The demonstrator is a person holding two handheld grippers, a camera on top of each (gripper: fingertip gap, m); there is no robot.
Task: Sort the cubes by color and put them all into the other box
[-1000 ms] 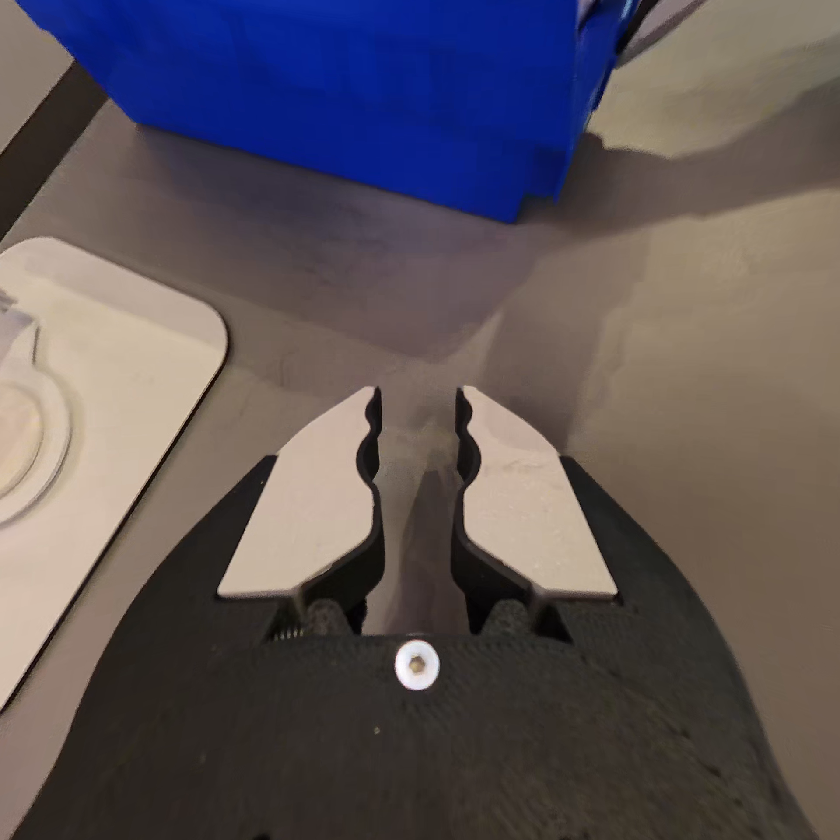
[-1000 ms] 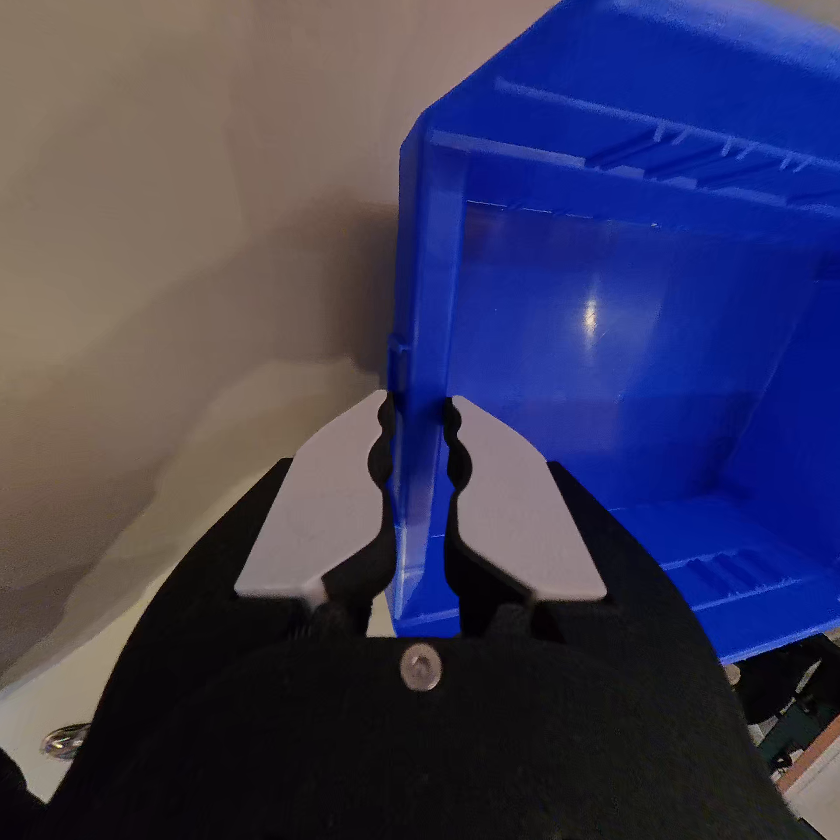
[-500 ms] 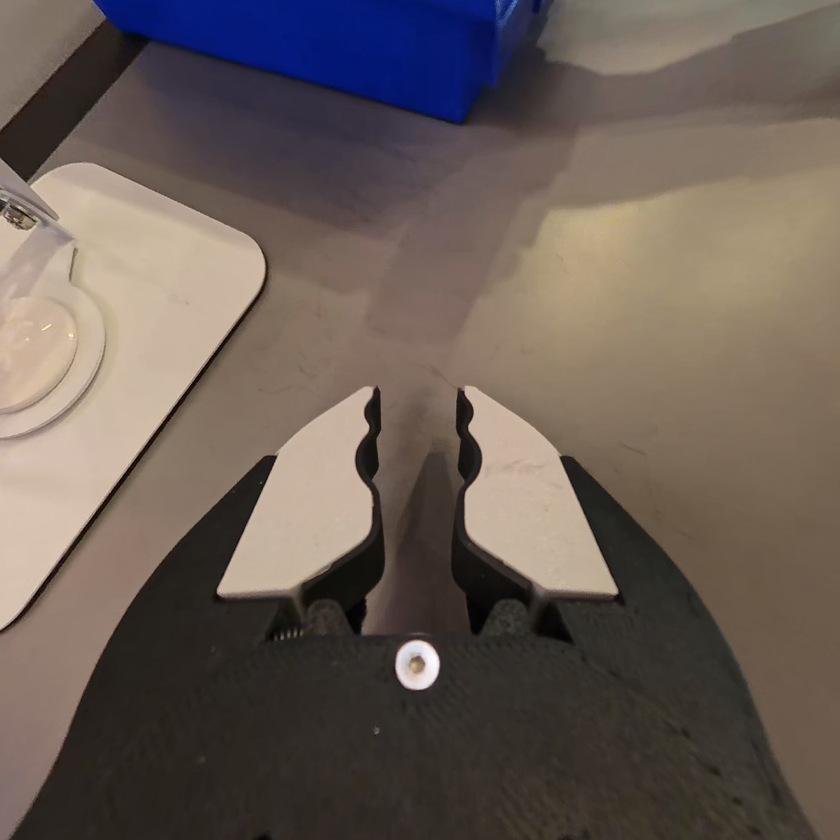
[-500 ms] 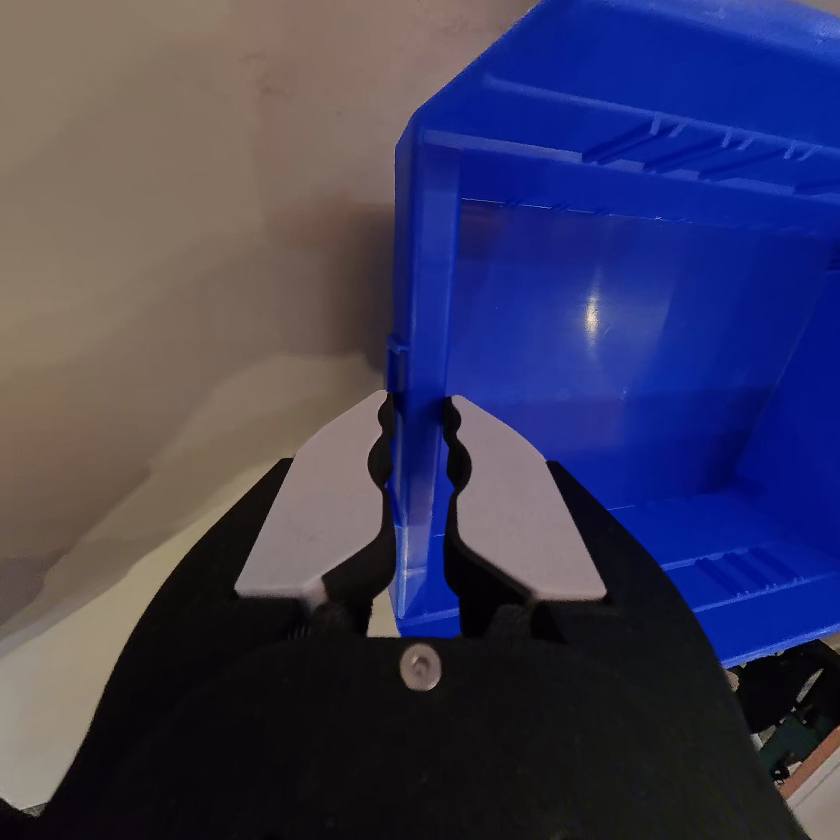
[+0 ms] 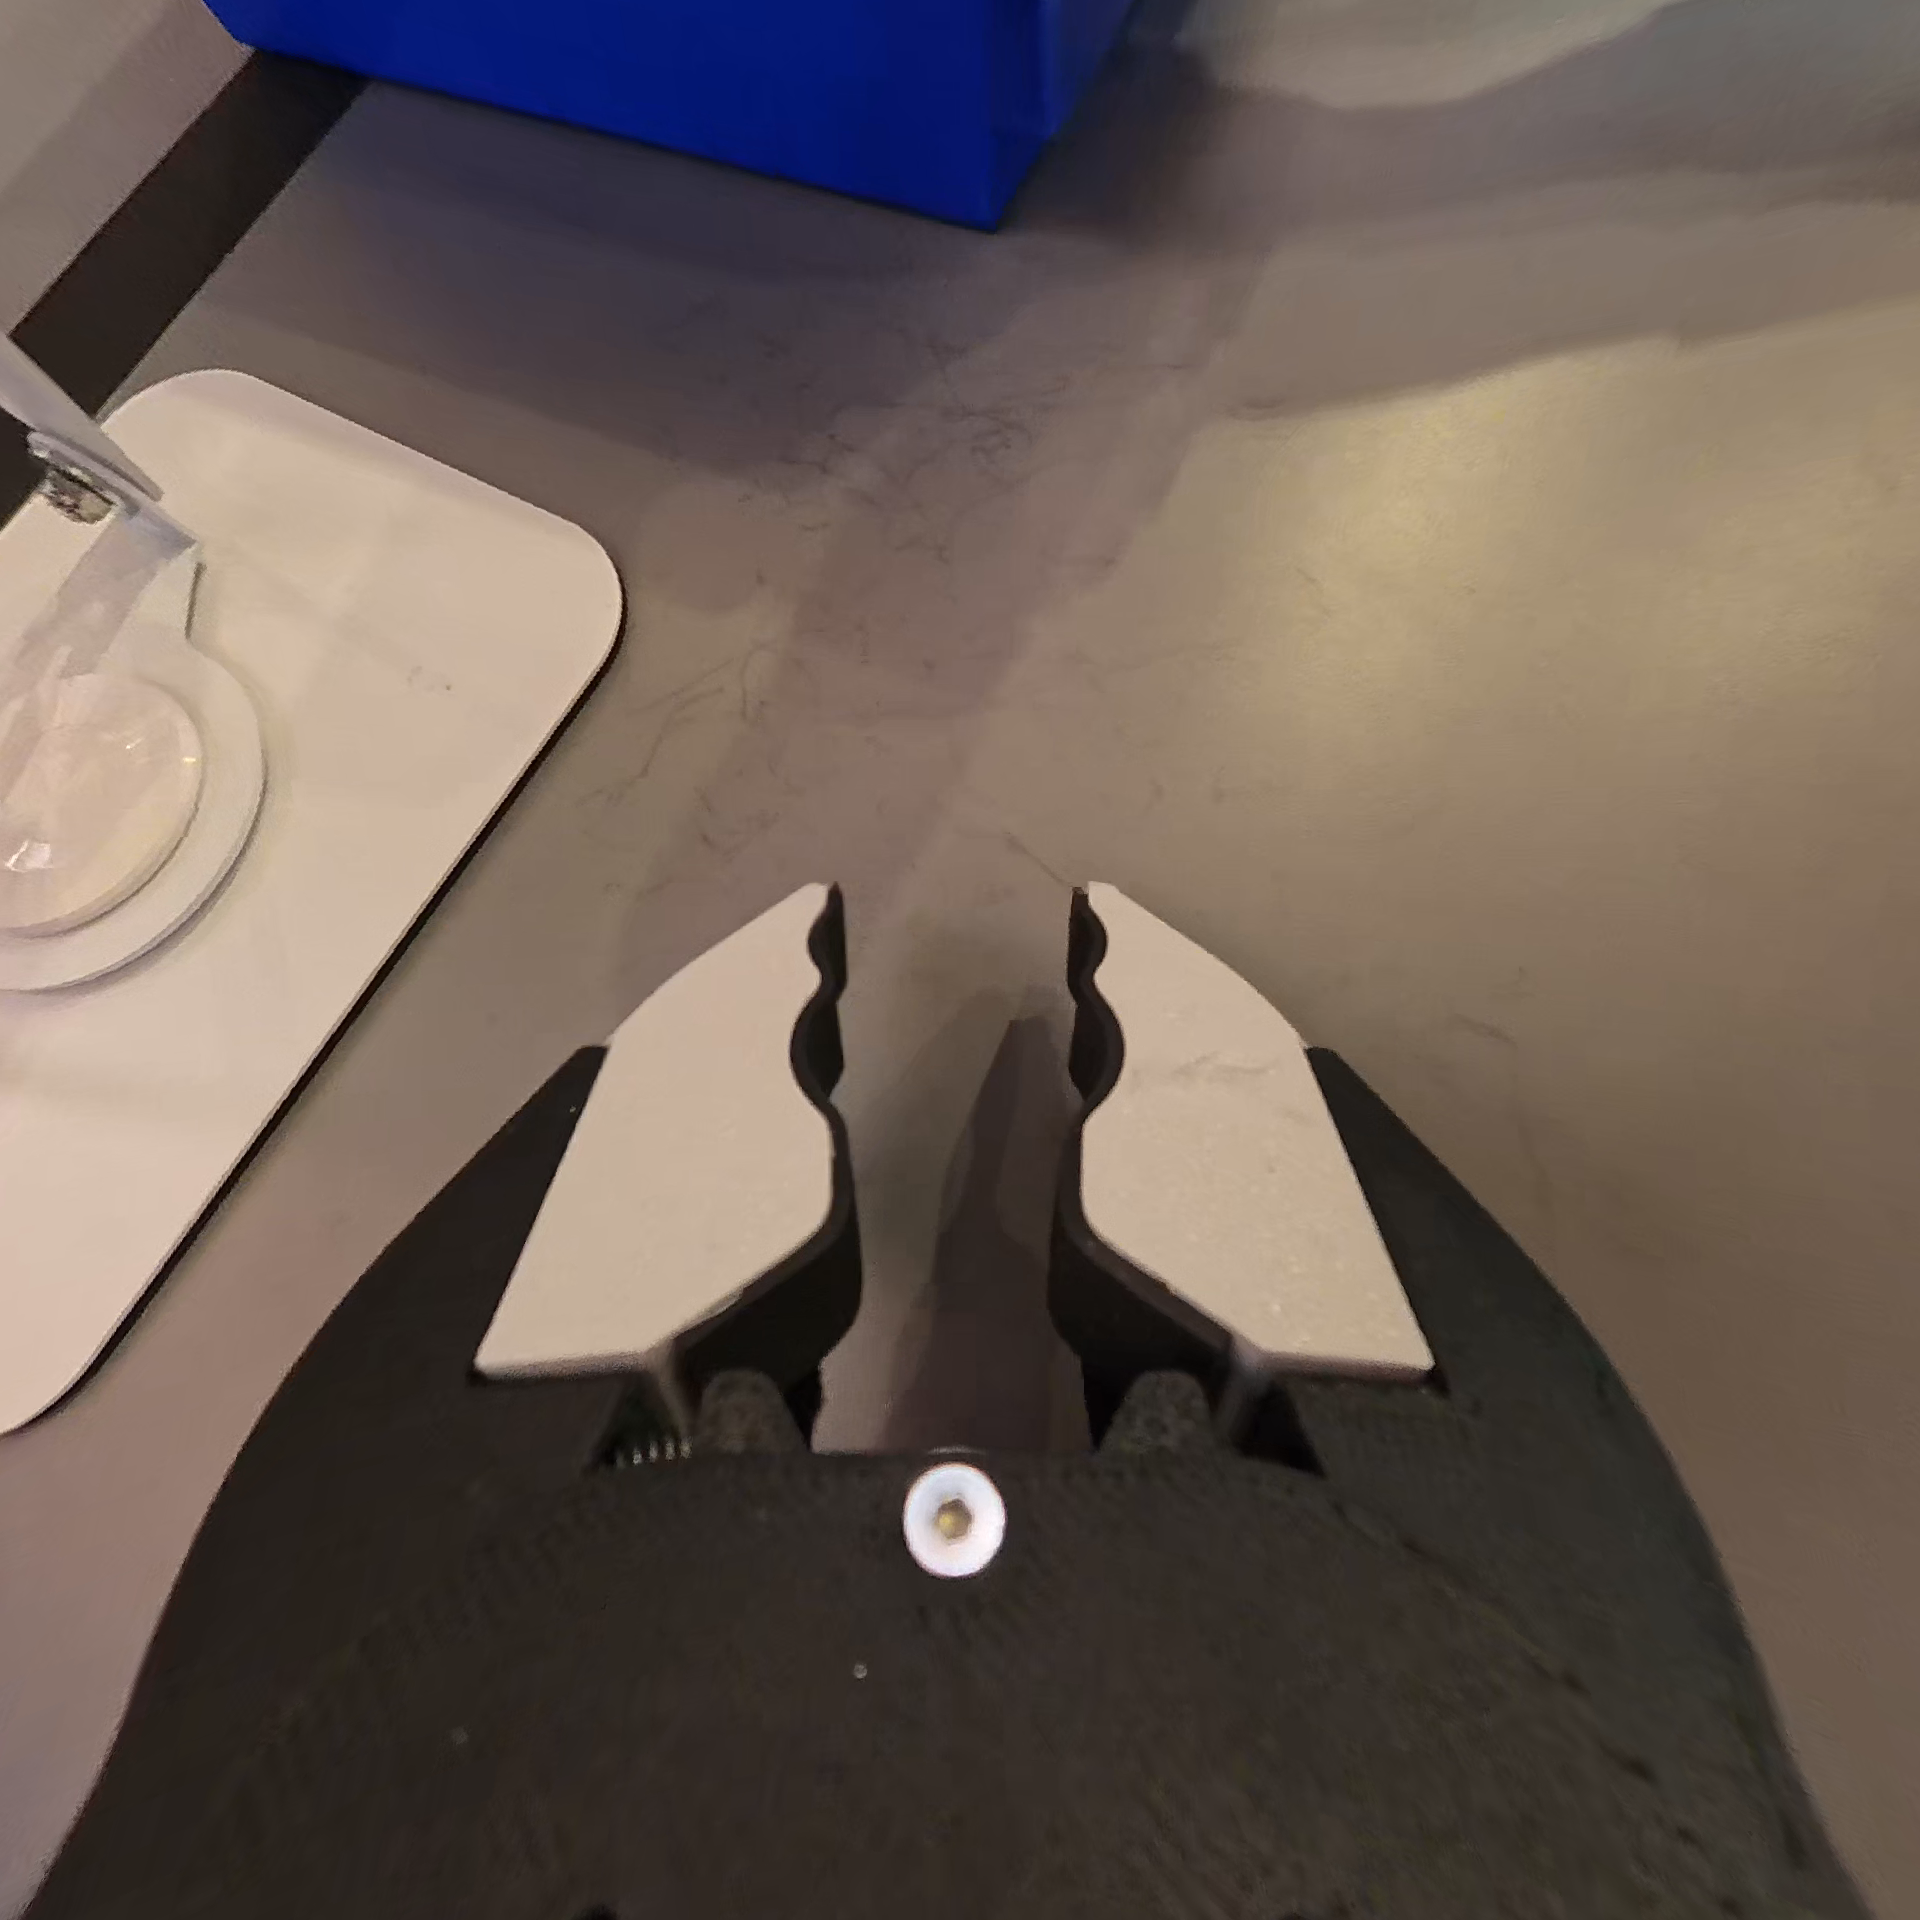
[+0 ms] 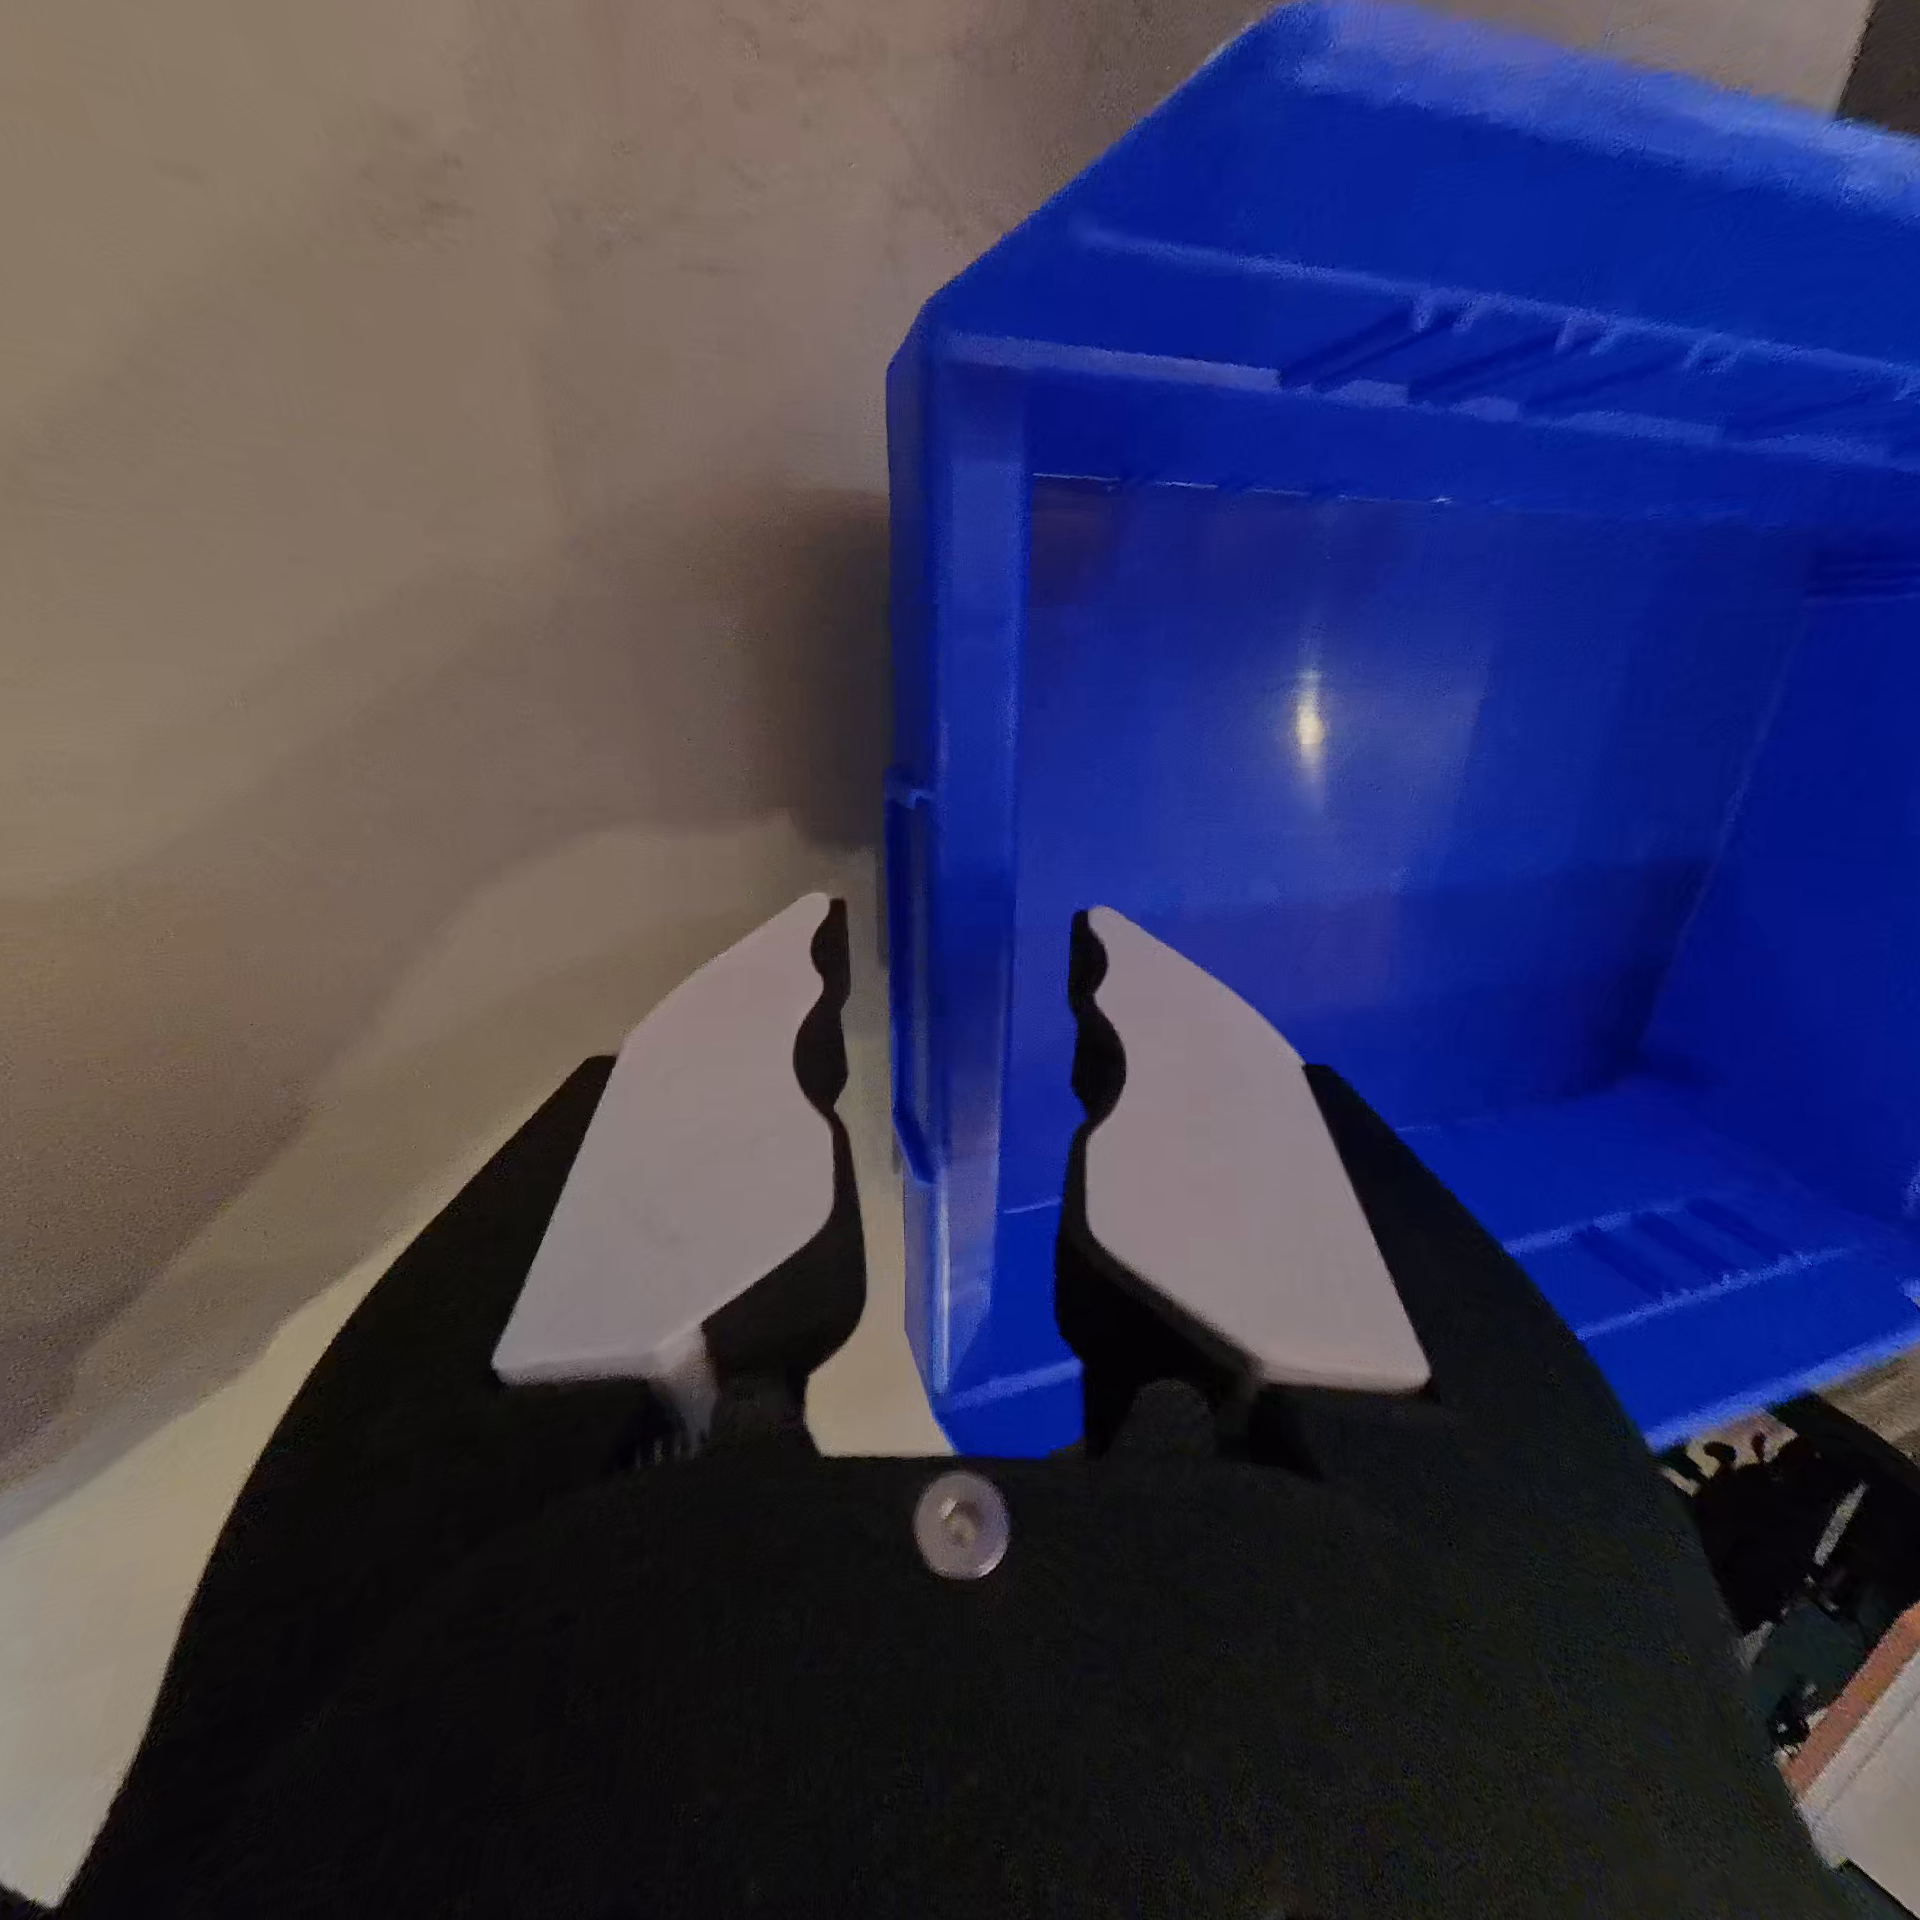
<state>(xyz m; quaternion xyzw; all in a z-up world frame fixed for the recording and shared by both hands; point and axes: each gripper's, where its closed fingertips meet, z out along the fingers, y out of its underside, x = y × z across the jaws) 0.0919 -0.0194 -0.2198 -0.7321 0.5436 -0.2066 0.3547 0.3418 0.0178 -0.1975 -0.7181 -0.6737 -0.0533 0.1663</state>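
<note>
A blue plastic box (image 6: 1403,727) fills the right wrist view, with its inside facing me and nothing in it. My right gripper (image 6: 956,920) is open. Its fingers straddle the box's left wall (image 6: 966,727) with a small gap on each side. My left gripper (image 5: 956,899) is open and empty, low over the bare grey table (image 5: 1455,675). A blue box (image 5: 675,83) stands at the top edge of the left wrist view, well ahead of the left gripper. I cannot tell whether it is the same box. No cubes are in view.
A white rounded board (image 5: 343,748) lies on the table to the left of my left gripper, with a clear plastic stand (image 5: 94,748) on it. A dark strip (image 5: 156,208) runs along the table's far left. Dark clutter (image 6: 1787,1507) shows below the box at the right. The left gripper's tips are roughly 25 centimeters from the right gripper's.
My right gripper was shut on the box's left wall and has opened off it. My left gripper drew back from the blue box and its fingers opened a little wider.
</note>
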